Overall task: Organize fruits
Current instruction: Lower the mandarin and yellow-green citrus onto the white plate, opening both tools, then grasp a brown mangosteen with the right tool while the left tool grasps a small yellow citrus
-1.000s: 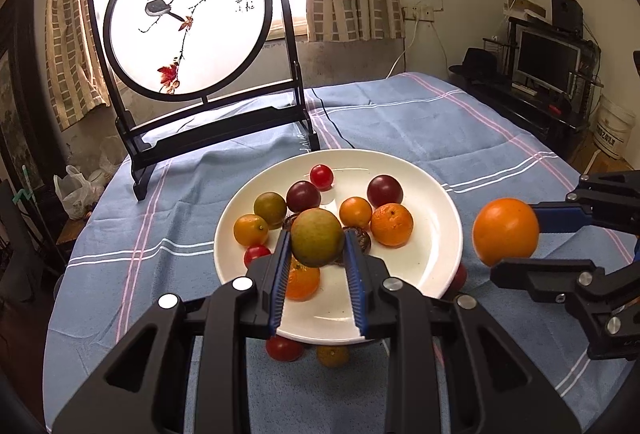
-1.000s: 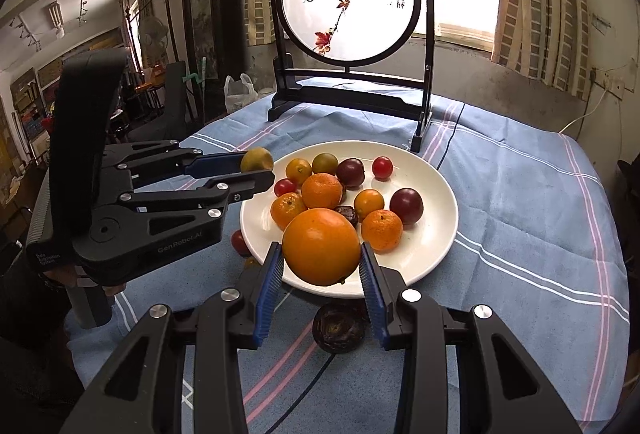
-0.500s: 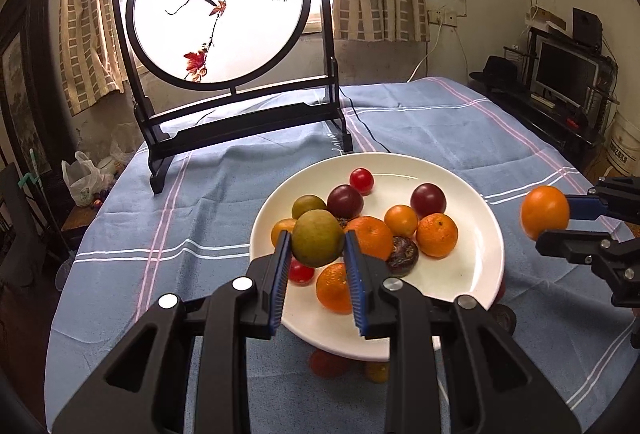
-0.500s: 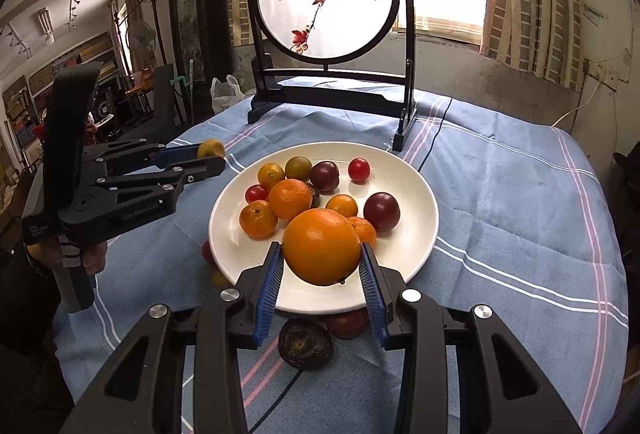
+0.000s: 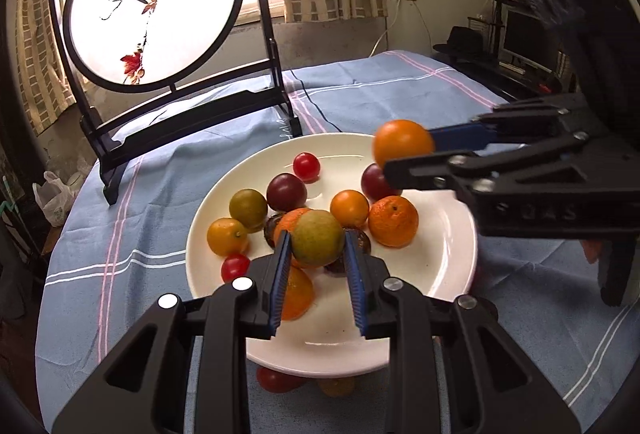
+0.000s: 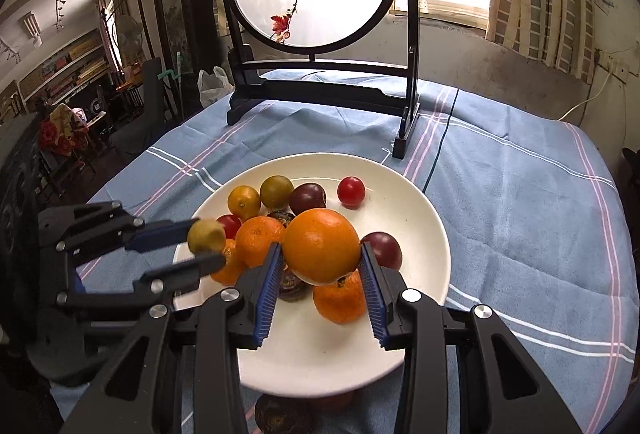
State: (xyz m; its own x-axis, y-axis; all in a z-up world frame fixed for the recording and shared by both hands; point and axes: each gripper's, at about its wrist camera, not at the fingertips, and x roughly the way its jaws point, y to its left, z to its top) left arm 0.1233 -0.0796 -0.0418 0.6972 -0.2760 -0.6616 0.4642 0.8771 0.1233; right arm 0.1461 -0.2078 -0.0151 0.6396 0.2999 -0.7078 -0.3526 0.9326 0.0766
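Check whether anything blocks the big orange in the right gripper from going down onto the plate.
Fruit does. Below the orange, held in the right gripper, lie a mandarin and a dark fruit. Bare plate shows further right.

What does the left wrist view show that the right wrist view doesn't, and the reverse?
Only the left wrist view: a monitor and a dark hat at the right.
Only the right wrist view: shelves at the left and a wrinkled dark fruit on the cloth in front of the plate.
Both: the white plate of fruit, the bird screen, the left tool shut on a greenish fruit, and the right tool shut on a large orange.
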